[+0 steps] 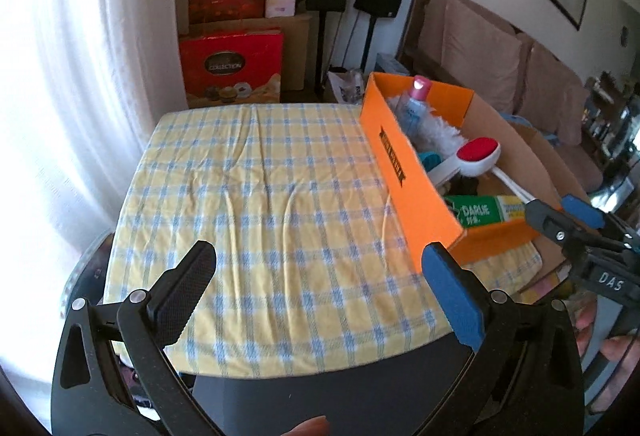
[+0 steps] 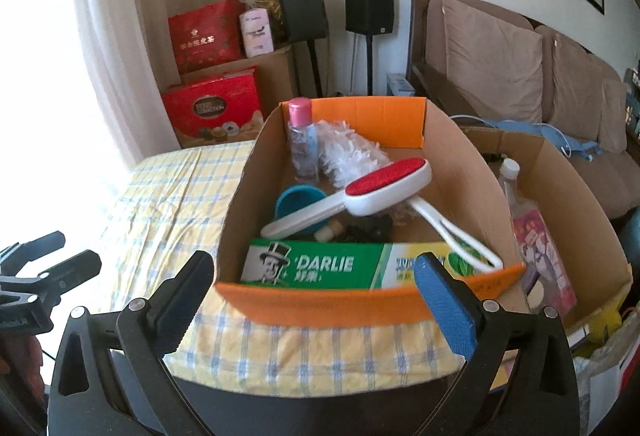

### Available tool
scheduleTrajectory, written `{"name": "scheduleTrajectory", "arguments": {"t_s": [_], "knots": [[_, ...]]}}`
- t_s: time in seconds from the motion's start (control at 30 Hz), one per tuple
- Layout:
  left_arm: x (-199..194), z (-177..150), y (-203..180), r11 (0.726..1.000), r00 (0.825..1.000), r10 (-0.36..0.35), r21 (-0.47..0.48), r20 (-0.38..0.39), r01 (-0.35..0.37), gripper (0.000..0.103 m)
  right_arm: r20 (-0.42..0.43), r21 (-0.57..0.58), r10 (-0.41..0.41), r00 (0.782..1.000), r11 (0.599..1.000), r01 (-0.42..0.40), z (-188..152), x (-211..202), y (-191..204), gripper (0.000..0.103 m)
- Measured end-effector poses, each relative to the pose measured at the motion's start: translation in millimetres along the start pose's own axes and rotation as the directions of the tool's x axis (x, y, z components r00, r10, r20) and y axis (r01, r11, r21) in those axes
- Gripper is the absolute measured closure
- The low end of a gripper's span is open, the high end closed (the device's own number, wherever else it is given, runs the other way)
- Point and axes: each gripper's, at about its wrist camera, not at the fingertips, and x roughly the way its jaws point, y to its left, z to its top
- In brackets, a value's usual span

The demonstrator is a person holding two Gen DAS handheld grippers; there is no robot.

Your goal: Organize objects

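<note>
Orange box sits at the right edge of the checked tablecloth. Already inside are seen: Darlie toothpaste carton, red lint brush, pink-capped bottle, white duster. No loose item is seen on the cloth; sorting is judged nearly finished. Left gripper and right gripper: jaws wide apart, nothing held.

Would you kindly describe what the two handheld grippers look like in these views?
Both look alike: the left gripper and right gripper have black frames with silver pivot pins and triangular cut-outs. Each has one black textured finger pad and one blue finger pad. White lettering reading DAS marks the right gripper's body, seen from the left wrist.
</note>
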Motion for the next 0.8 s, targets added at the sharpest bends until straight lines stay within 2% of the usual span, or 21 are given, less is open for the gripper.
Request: {"name": "scheduleTrajectory", "arguments": {"t_s": [0.33,0.5,0.8], "knots": [[-22.6,-29.6,6.4,0.998,1.000,-0.021,-0.052,-0.009,0.021,0.000,0.009,-0.024,-0.043,0.999,0.999,0.043,-21.4,-33.0,13.9,0.001],[-41.3,-31.7,0.2,0.999,0.999,-0.025,-0.038,0.033,0.026,0.000,0.016,-0.042,-0.068,0.998,0.997,0.068,-29.9,-44.8,21.9,0.001],[-65.1,-34.5,1.9,0.998,0.996,0.049,-0.033,0.071,-0.046,0.000,0.037,0.002,-0.048,0.998,0.999,0.048,-35.2,-64.8,19.8,0.000]]}}
